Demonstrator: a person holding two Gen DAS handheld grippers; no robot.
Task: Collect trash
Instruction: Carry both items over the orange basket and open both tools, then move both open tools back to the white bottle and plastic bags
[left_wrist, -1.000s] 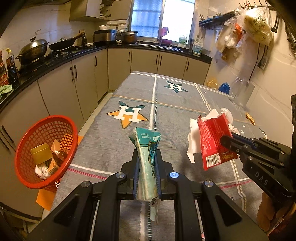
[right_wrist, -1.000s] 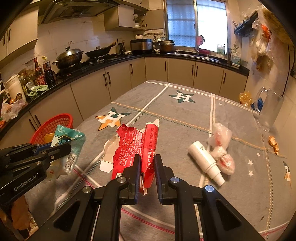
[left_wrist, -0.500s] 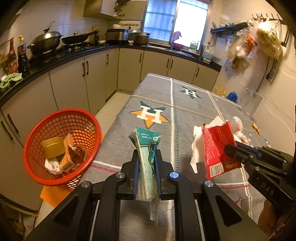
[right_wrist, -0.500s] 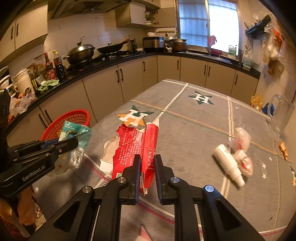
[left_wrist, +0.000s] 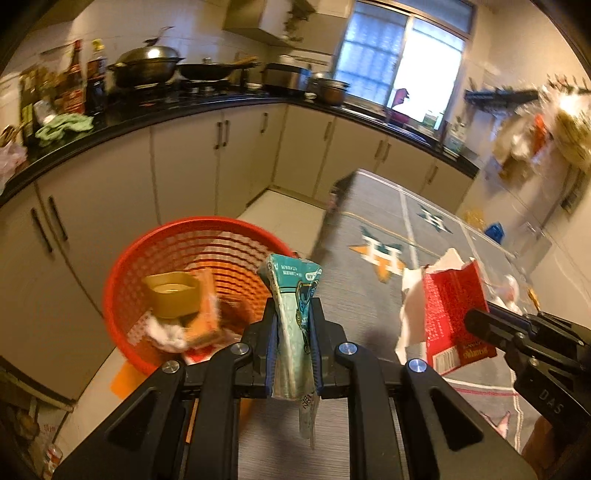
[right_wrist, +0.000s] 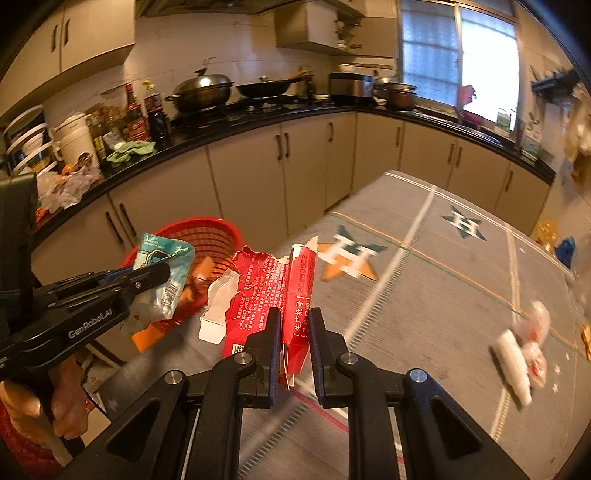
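Kitchen cabinets ring a cloth-covered surface (right_wrist: 424, 280). Off its left edge stands the red basket (left_wrist: 122, 280) (part full). Left gripper (left_wrist: 293, 334) jaws pinch a teal wrapper (left_wrist: 295, 295); right gripper (right_wrist: 291, 343) jaws clamp a torn red carton (right_wrist: 295, 291). Carrying step: next, hover above the basket and release.
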